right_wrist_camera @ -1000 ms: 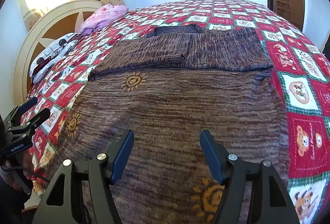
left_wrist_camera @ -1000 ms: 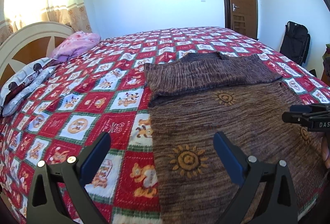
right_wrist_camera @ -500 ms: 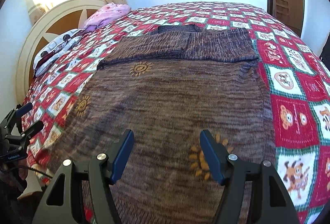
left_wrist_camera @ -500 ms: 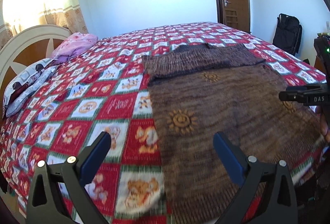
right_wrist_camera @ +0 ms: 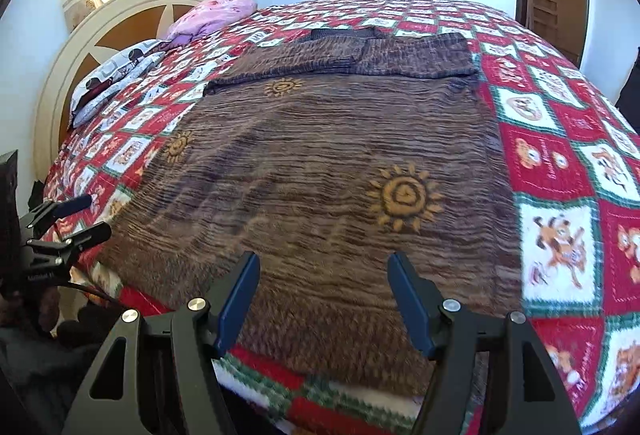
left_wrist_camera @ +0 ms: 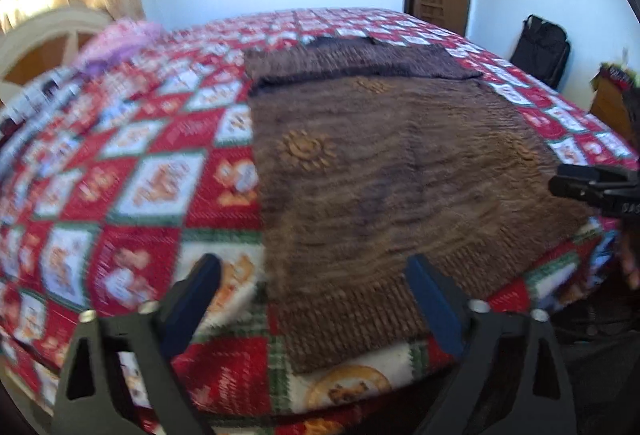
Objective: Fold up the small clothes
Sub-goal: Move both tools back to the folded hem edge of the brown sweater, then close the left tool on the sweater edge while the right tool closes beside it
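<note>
Sleeves of the brown sweater (right_wrist_camera: 320, 163) lie folded across; the hem at the bed's (right_wrist_camera: 560, 171) near edge remains. Your left tongs (left_wrist_camera: 312, 299) are closing, empty; right tongs (right_wrist_camera: 324, 299) half-wide, empty.

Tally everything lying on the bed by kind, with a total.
Brown garment: 1
Pink bundle of cloth: 1
Patterned pillows: 2, as far as shows
Total: 4, all on the red patchwork bedspread
</note>
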Available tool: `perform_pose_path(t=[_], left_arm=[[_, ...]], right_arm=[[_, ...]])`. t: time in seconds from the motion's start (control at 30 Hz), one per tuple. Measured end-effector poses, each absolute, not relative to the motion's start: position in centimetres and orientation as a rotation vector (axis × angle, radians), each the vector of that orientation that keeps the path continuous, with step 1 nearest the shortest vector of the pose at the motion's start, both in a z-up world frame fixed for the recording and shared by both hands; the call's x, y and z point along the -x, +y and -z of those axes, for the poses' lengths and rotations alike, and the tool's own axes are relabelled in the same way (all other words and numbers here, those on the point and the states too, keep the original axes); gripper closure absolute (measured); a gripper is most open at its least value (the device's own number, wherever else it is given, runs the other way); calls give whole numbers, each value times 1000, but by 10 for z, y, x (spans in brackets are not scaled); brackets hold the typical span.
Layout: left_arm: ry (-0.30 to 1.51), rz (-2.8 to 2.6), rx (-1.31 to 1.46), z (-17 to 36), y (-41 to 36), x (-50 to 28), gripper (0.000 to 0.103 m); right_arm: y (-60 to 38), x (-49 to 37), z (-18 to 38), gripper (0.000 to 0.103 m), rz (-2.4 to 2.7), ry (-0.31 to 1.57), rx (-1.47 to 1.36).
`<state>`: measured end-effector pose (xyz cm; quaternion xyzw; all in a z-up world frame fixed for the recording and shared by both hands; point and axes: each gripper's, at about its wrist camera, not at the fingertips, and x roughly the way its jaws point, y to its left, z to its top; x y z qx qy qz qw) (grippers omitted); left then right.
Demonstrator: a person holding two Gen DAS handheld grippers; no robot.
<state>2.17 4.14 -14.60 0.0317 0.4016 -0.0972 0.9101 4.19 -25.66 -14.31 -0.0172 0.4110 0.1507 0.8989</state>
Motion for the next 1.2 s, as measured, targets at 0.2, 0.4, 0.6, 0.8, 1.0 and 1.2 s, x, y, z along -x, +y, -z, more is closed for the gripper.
perform_pose_path(t=[0.2, 0.4, 0.6, 0.8, 1.0, 1.2], left_arm=[[926, 211, 24, 161, 48, -22, 34], [983, 221, 87, 169, 56, -19, 51], [990, 205, 84, 169, 58, -20, 51], [999, 195, 38, 170, 53, -21, 50], [986, 249, 22, 167, 46, -16, 85], [987, 246, 38, 167, 48, -18, 84]], right_arm=[[-268, -37, 139, 35, -289, 827, 7], [-270, -34, 143, 35, -298, 832, 0], [-276, -33, 145, 35, -287, 831, -15], [-277, -30, 141, 35, -278, 816, -12], [-287, -26, 136, 35, -259, 801, -17], [-319, -17, 133, 35, -186, 804, -59]])
